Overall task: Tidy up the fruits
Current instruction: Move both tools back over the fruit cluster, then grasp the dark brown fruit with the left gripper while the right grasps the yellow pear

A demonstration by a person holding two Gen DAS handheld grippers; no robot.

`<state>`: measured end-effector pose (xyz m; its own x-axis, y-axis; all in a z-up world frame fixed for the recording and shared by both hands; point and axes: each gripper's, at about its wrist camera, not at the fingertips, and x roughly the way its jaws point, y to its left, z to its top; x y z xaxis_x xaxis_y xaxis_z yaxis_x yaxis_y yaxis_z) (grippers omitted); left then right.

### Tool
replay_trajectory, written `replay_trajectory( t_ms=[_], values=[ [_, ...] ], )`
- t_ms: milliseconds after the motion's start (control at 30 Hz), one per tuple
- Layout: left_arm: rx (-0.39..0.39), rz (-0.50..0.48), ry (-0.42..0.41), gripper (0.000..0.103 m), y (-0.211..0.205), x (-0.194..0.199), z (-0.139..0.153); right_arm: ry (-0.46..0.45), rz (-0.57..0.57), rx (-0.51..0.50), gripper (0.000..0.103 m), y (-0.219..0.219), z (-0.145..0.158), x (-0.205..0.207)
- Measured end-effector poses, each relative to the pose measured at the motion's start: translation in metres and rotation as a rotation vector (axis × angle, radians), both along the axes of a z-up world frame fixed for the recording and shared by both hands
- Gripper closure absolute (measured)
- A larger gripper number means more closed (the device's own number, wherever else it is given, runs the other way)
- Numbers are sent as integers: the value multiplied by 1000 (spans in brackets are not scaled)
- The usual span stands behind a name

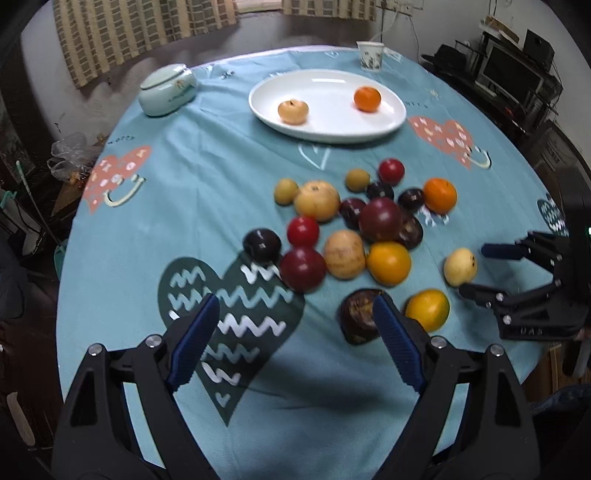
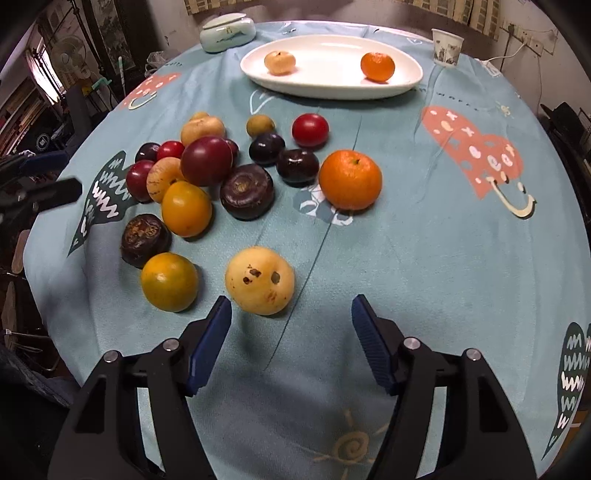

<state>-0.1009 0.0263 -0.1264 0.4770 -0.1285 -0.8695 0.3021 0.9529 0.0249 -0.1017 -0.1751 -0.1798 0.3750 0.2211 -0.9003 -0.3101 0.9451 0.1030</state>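
A white oval plate (image 1: 332,125) (image 2: 332,86) at the far side holds a tan fruit (image 1: 293,112) (image 2: 280,61) and an orange (image 1: 367,98) (image 2: 377,66). Several loose fruits lie mid-table: red, dark purple, yellow, tan, and a big orange (image 2: 349,179) (image 1: 439,195). My left gripper (image 1: 295,306) is open and empty, its right finger in front of a dark brown fruit (image 1: 358,314) (image 2: 144,240). My right gripper (image 2: 291,308) (image 1: 476,269) is open and empty, just short of a pale yellow spotted fruit (image 2: 259,280) (image 1: 460,266).
A pale green lidded jar (image 1: 167,89) (image 2: 227,31) and a paper cup (image 1: 370,55) (image 2: 446,47) stand near the far edge. The round table has a blue cloth (image 1: 184,206) (image 2: 424,240). Shelves and clutter surround the table.
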Motion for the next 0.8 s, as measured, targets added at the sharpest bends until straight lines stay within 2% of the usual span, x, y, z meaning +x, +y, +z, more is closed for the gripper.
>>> replay_trajectory(
  t_ms=[100,167,233,333,533,600,667,700,733,800],
  values=[
    [1,-13,44,17,-5,-1,-18,7,34,1,36,8,-6,5],
    [4,-25,66,17,-10,-1,-27,-4,67,4,45,13,-6,6],
    [-9,-42,88,17,-15,0,-34,5,92,17,67,16,-4,8],
    [-27,-58,106,17,-23,4,-42,23,109,28,66,16,-3,7],
    [-33,-70,146,19,-33,16,-59,51,67,94,66,1,0,4],
    [-41,-83,174,25,-36,19,-66,54,59,97,66,0,0,4],
    [-32,-90,148,30,-39,18,-66,54,53,101,66,-2,0,4],
    [-50,-96,145,51,-39,19,-64,55,51,105,66,-3,0,4],
    [-70,-90,144,57,-37,21,-60,57,50,108,66,-4,0,5],
    [-118,-80,175,57,-33,26,-56,60,51,114,66,-6,0,4]
  ],
)
